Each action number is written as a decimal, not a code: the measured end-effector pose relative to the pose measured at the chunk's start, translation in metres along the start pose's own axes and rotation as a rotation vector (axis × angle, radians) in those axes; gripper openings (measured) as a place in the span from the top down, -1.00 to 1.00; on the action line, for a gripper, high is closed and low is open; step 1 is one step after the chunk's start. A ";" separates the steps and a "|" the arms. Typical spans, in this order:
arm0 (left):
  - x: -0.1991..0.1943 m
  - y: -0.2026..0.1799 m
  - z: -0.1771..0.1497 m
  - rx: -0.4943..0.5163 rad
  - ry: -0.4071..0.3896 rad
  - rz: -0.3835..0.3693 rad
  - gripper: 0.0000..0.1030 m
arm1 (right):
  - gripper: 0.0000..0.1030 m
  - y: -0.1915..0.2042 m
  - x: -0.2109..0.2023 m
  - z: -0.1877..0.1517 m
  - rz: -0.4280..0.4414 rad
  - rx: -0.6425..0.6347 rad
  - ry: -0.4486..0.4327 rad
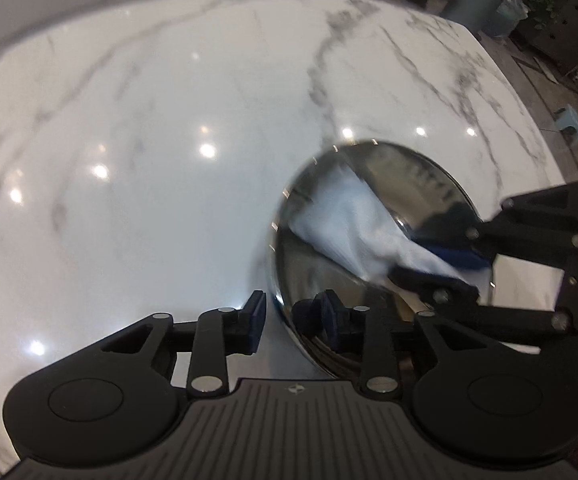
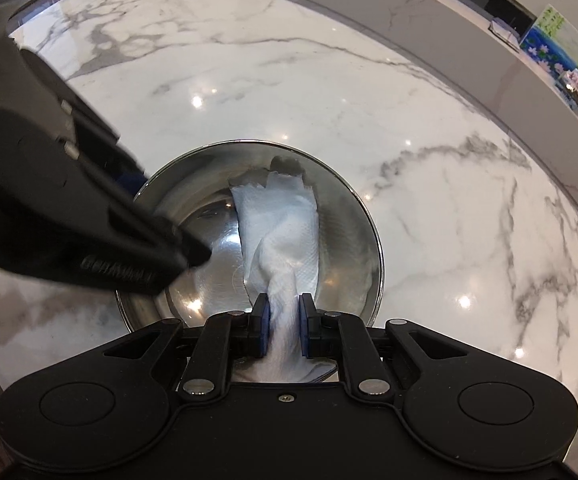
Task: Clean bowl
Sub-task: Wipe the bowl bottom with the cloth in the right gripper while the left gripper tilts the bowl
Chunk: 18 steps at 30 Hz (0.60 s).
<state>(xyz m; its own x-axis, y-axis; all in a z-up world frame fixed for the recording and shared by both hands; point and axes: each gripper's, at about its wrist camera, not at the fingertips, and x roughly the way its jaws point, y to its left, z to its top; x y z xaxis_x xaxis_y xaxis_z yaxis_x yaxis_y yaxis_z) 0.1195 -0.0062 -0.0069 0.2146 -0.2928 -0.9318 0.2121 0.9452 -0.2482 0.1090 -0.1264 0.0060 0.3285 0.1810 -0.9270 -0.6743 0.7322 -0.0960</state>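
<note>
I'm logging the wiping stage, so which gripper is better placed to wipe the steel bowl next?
Right. The right gripper is clamped on the paper towel lying inside the steel bowl; the left gripper straddles the rim.
</note>
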 end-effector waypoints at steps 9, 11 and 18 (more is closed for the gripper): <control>-0.001 -0.007 -0.002 0.067 -0.020 0.012 0.47 | 0.79 0.001 -0.003 -0.002 -0.027 0.011 -0.016; -0.001 -0.007 -0.002 0.073 -0.022 0.012 0.47 | 0.78 -0.002 -0.004 -0.002 -0.050 0.019 -0.032; -0.002 -0.007 -0.002 0.069 -0.028 0.022 0.48 | 0.76 -0.010 -0.020 -0.001 -0.083 0.058 -0.123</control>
<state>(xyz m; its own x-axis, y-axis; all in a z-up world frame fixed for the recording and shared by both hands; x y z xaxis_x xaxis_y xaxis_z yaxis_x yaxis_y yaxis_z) 0.1157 -0.0122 -0.0034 0.2464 -0.2767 -0.9288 0.2717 0.9397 -0.2078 0.1082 -0.1376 0.0254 0.4621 0.1949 -0.8651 -0.6035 0.7839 -0.1457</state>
